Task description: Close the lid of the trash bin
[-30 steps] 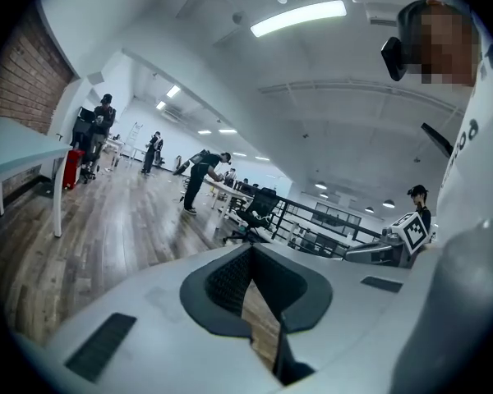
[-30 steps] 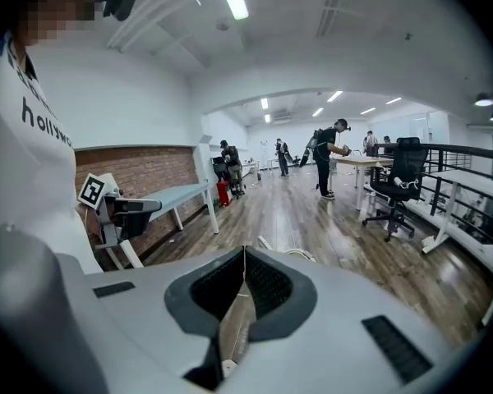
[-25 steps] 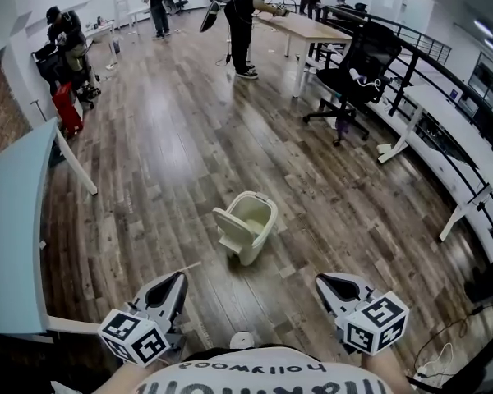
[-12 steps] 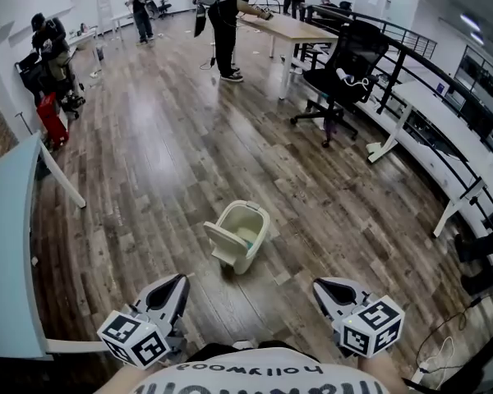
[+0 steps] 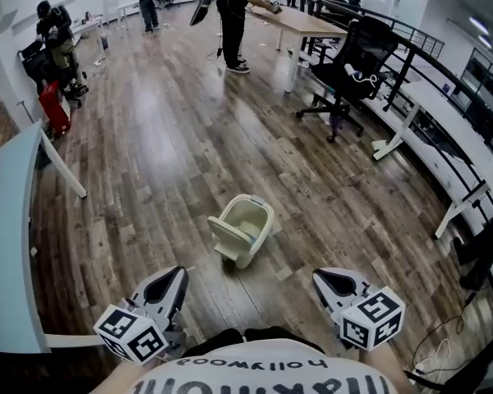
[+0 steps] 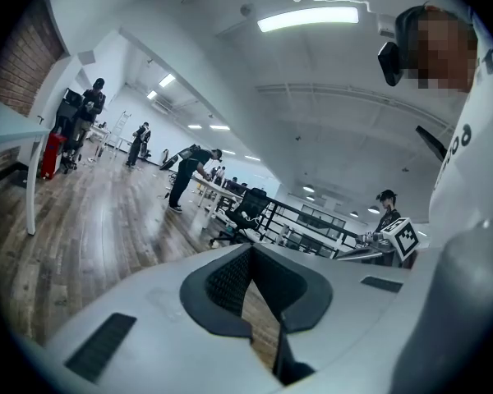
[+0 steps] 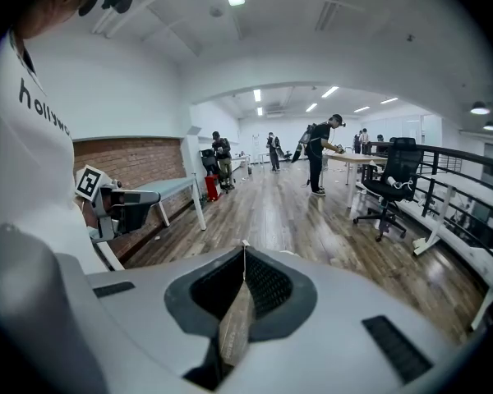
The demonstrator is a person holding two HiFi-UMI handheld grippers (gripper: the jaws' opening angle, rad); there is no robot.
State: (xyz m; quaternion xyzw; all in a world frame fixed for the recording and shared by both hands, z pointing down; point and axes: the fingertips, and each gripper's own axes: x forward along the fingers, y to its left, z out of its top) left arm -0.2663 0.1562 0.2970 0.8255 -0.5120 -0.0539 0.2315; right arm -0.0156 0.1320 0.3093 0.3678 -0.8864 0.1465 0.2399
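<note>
Approach step, seemingly: trash bin [image 5: 255, 220] stands on the floor [image 5: 148, 154] at 12 o'clock, well apart from both grippers, lid [image 5: 228, 236] hanging open at its 8 o'clock side. Left gripper [image 5: 177, 274] and right gripper [image 5: 322, 276]: jaws closed, empty. Next move needs stepping closer, then swinging the lid over.

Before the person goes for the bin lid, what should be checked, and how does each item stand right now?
1. Trash bin upright on the floor ahead: ok.
2. Lid closed: not ok, it is open, hanging at the bin's left side.
3. Left gripper free: ok, jaws together, nothing between them.
4. Right gripper free: ok, jaws together, nothing between them.
5. Grippers at the lid: not ok, both are held low by the body, apart from the bin.
6. Bin's inside free of anything blocking the lid: cannot tell.
</note>
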